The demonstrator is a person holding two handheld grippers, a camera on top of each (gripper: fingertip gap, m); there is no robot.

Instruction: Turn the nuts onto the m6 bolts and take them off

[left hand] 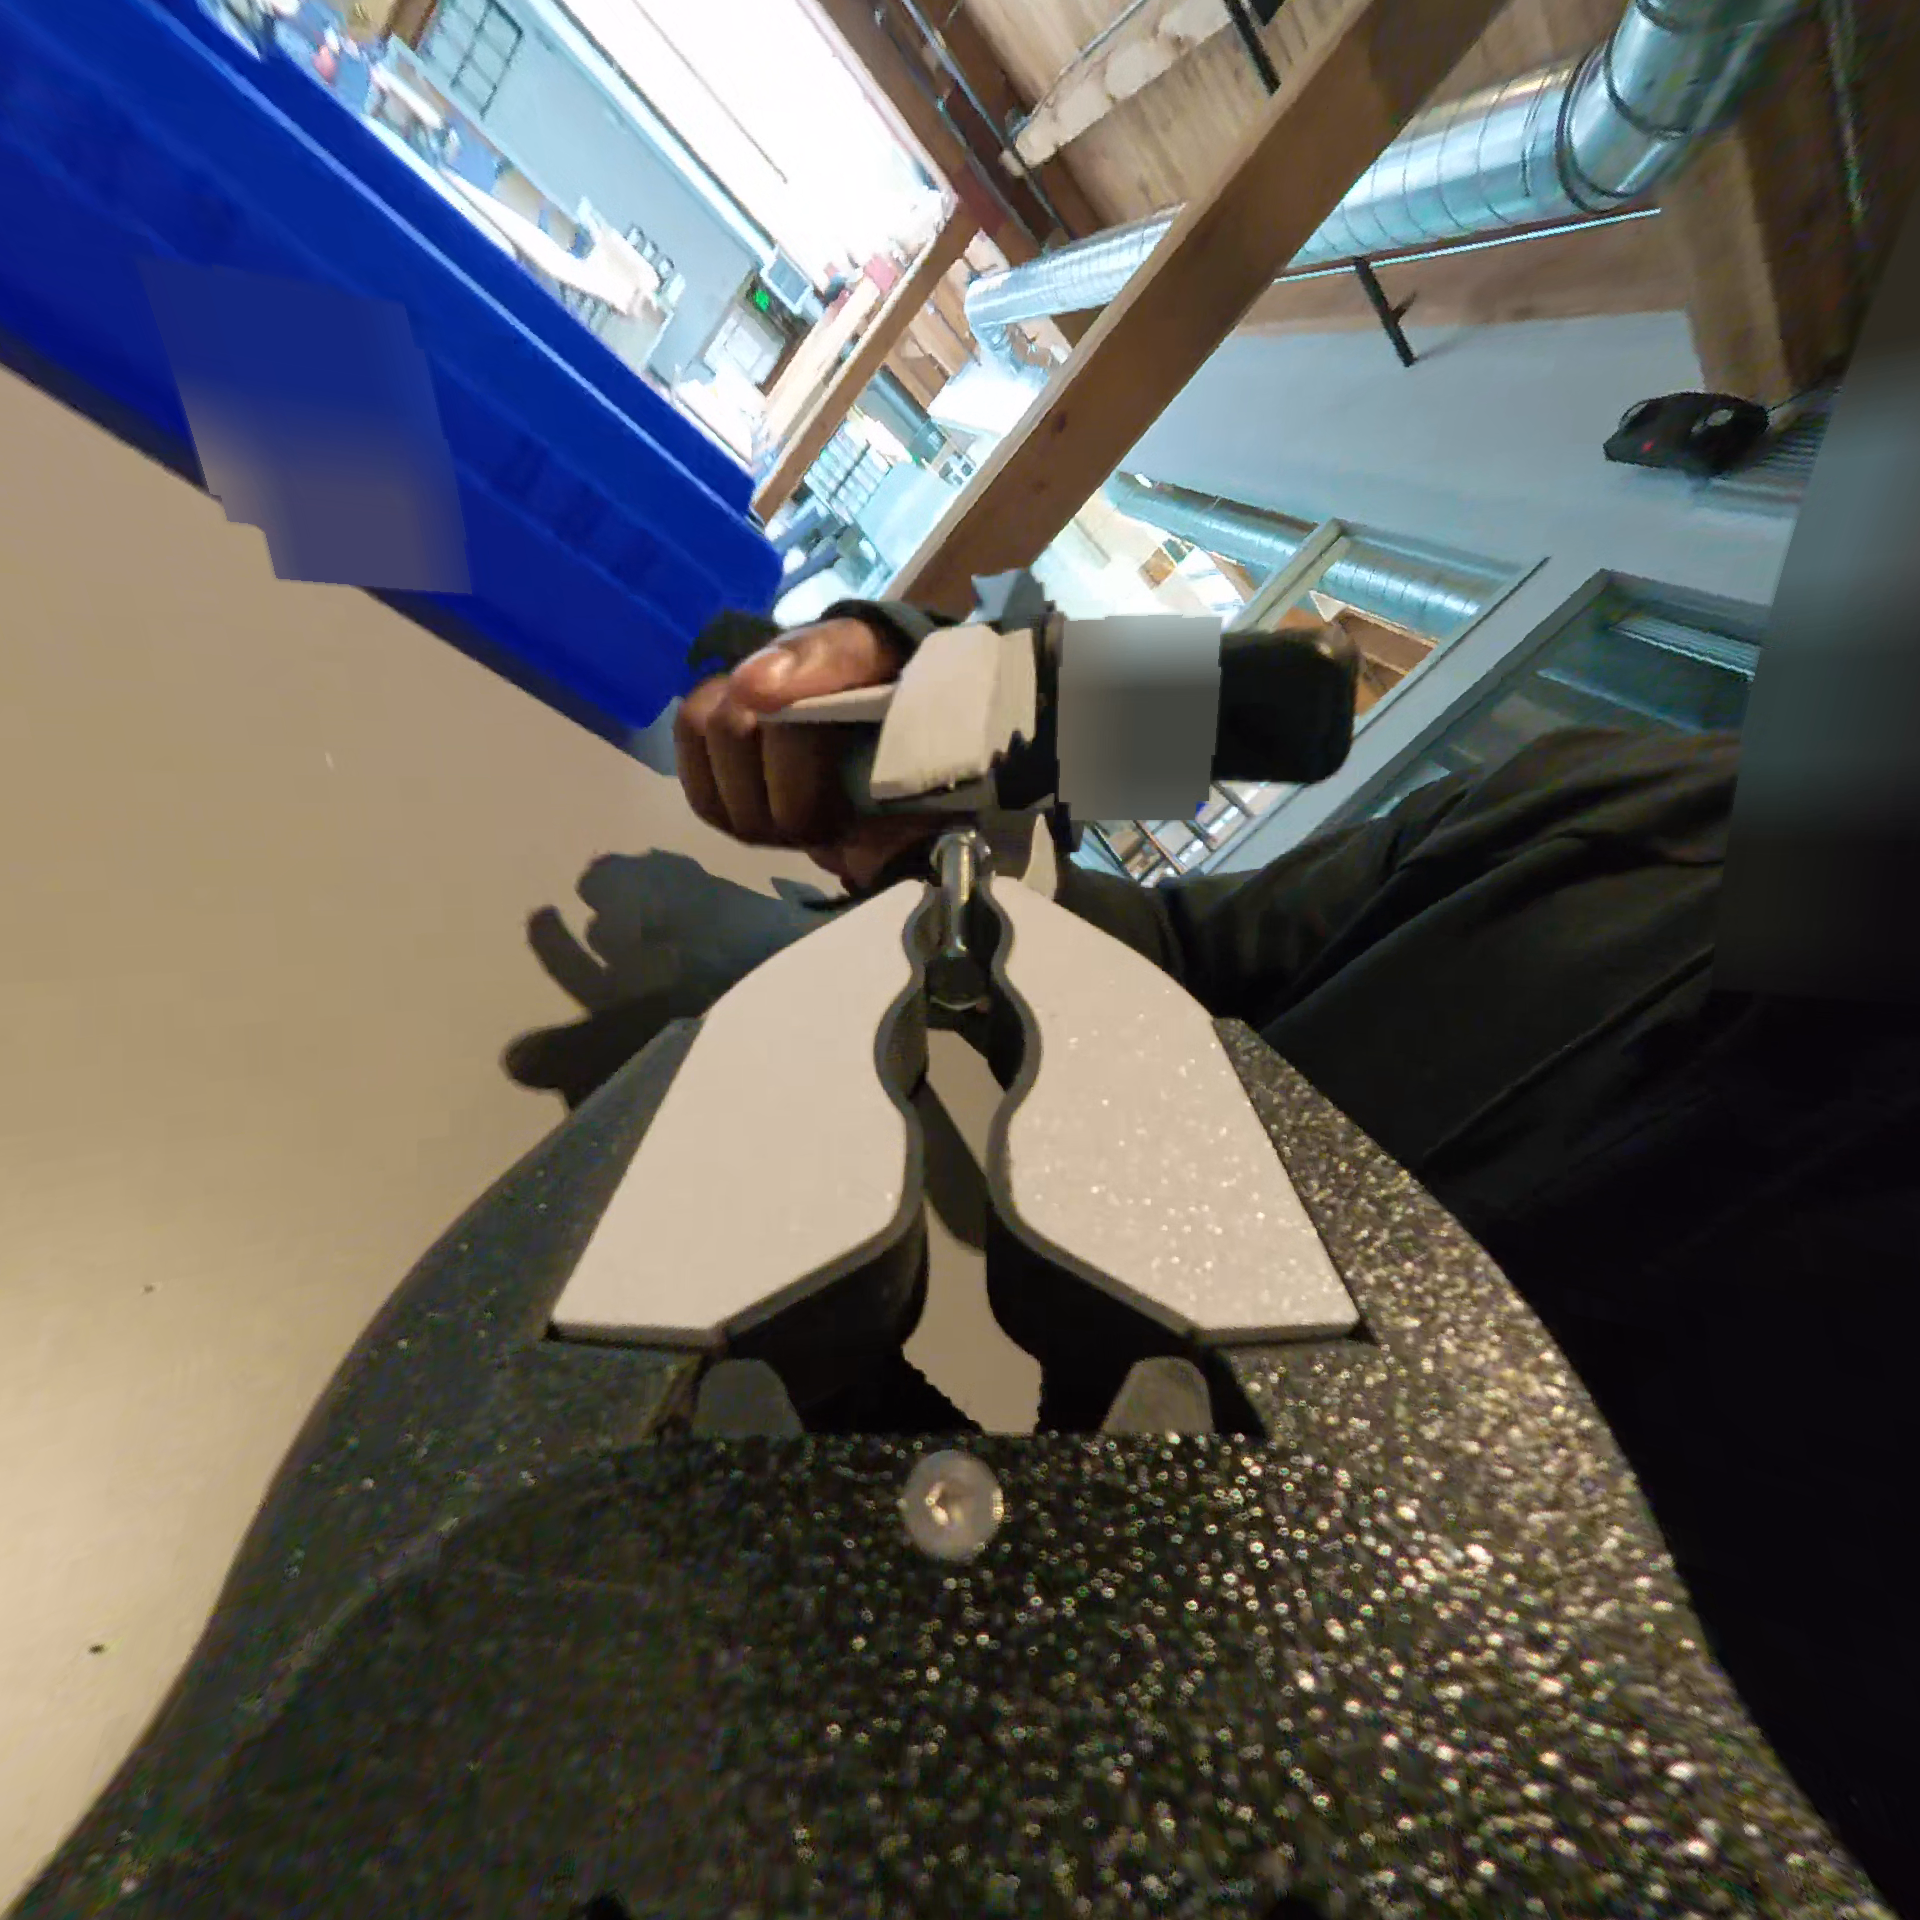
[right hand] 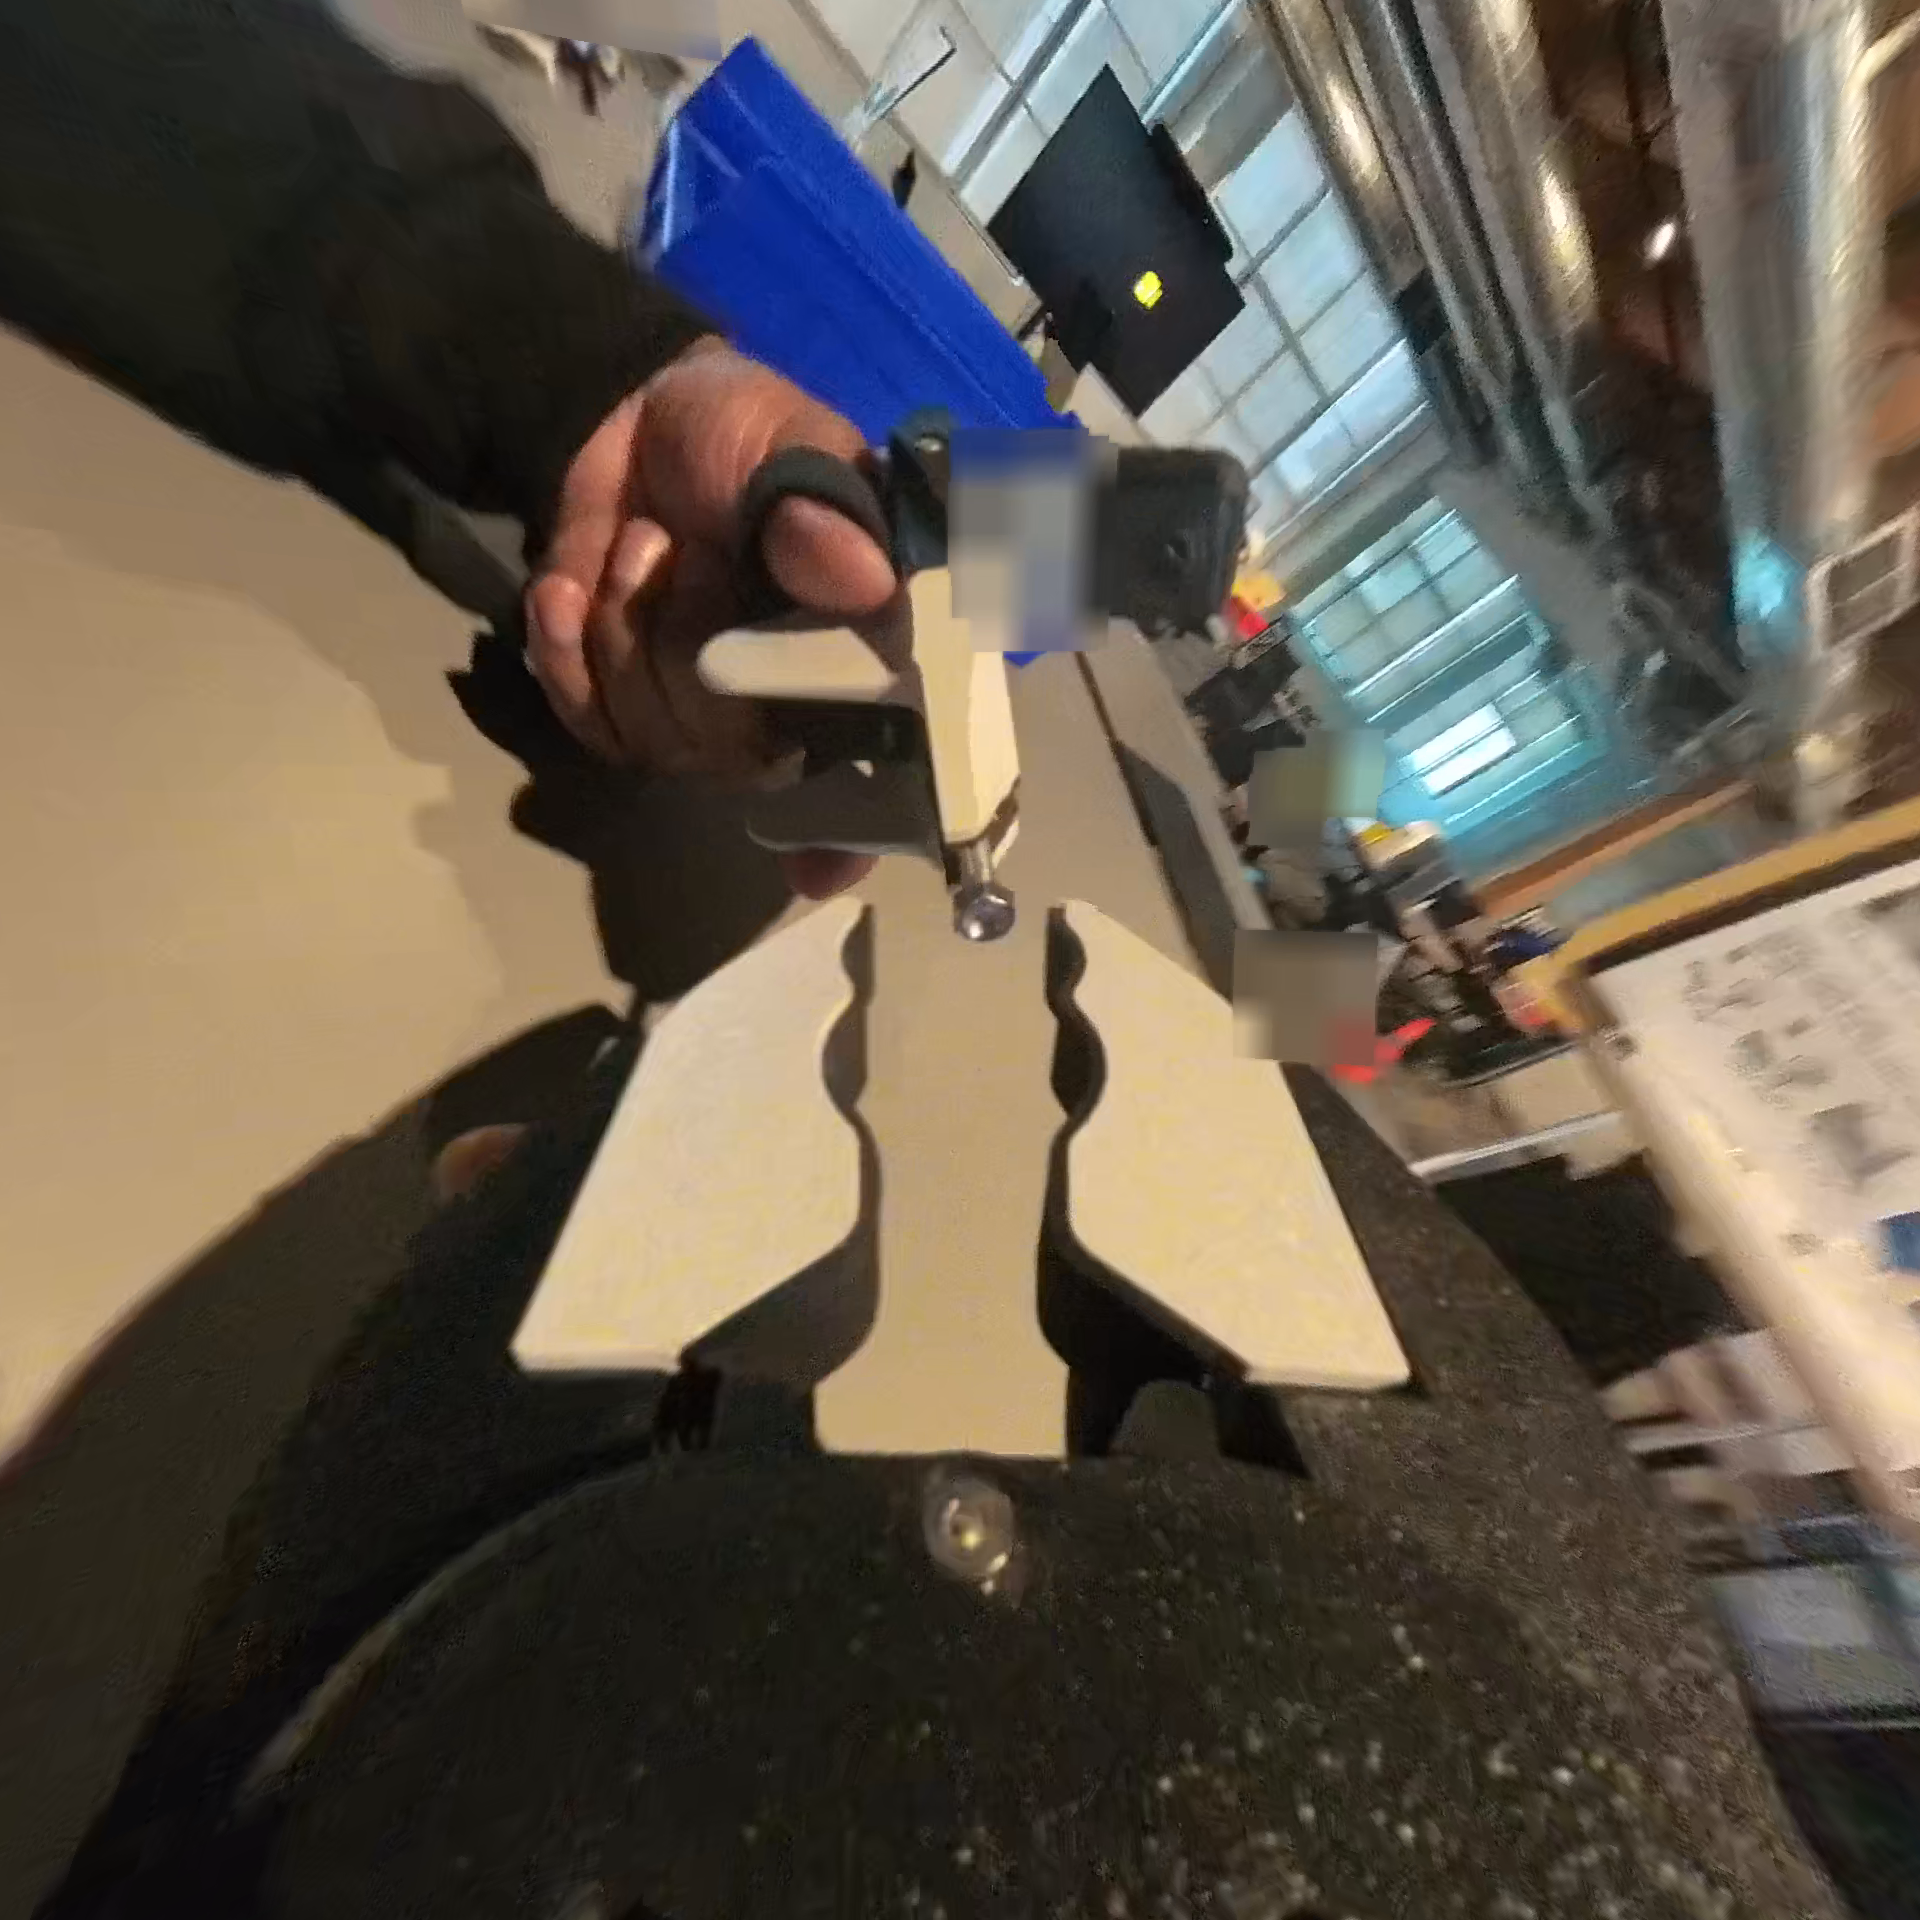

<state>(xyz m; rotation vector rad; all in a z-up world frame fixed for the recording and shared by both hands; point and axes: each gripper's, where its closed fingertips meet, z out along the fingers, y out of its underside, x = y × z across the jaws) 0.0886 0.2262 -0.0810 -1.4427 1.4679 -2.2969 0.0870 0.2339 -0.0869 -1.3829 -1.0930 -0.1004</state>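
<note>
My left gripper (left hand: 956,920) is shut on a silver M6 bolt (left hand: 957,894), gripped in the notch near the fingertips. The bolt's shank points away toward my right gripper (left hand: 977,821), which a hand holds just beyond it. In the right wrist view my right gripper (right hand: 961,914) is open, its jaws well apart. The bolt's shiny round end (right hand: 983,918) sits between the fingertips without touching either. The left gripper (right hand: 977,831) holds the bolt from the far side, in a hand. I cannot tell whether a nut is on the bolt.
A blue plastic bin (left hand: 416,416) stands on the beige table (left hand: 208,1039) behind the grippers; it also shows in the right wrist view (right hand: 831,270). The person's dark sleeves (left hand: 1455,935) (right hand: 260,260) reach in from the sides. A black monitor (right hand: 1122,229) hangs beyond. Less than 4 cm separates the two grippers' tips.
</note>
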